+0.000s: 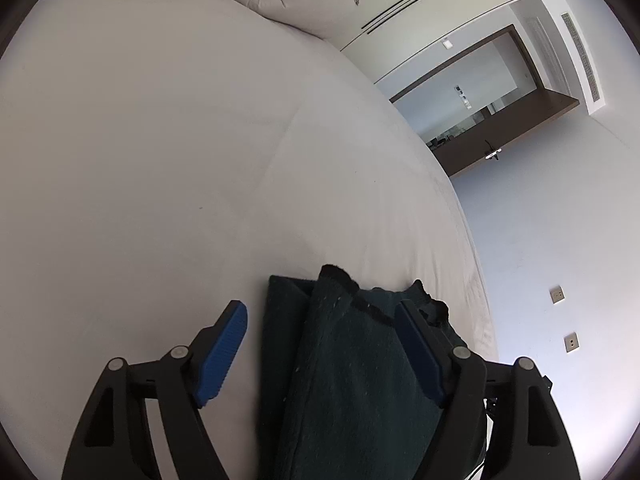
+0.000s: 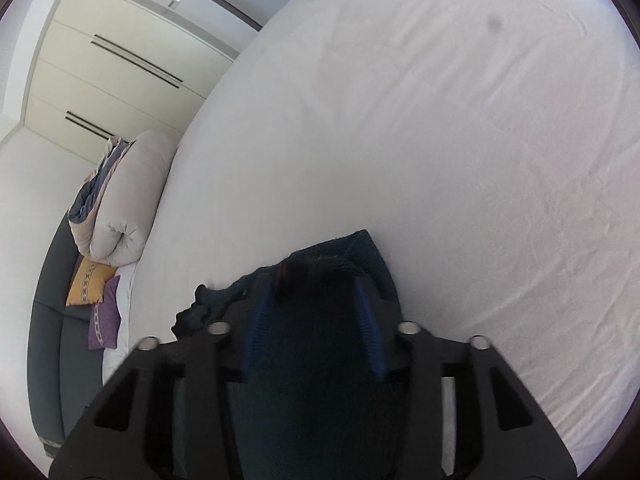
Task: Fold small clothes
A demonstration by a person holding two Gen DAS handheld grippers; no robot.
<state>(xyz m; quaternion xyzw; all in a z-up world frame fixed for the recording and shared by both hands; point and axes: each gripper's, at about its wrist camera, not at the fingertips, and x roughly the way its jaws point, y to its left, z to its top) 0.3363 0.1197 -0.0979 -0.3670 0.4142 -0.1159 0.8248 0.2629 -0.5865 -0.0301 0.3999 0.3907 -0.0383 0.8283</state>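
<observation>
Garment: a dark teal knit piece (image 1: 352, 360) bunched on the pale bed sheet (image 1: 160, 160), near its edge.
Left gripper (image 1: 320, 320): blue fingers spread wide, straddling the cloth without pinching it.
Right gripper (image 2: 316, 300): pads drawn in against a thick fold, seemingly pinching it; the cloth hides the contact.
Bed end: rolled duvet (image 2: 128, 200).

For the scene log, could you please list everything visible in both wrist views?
dark green garment: one, on the near edge of the bed, between both grippers' fingers
bed sheet: one, white
rolled duvet: one, beige, at the bed's far end
cushions: two, yellow and purple, beside the duvet
wardrobe: one, cream
wall sockets: two
left gripper: black, blue pads, open
right gripper: black, blue pads, closed on the garment
</observation>
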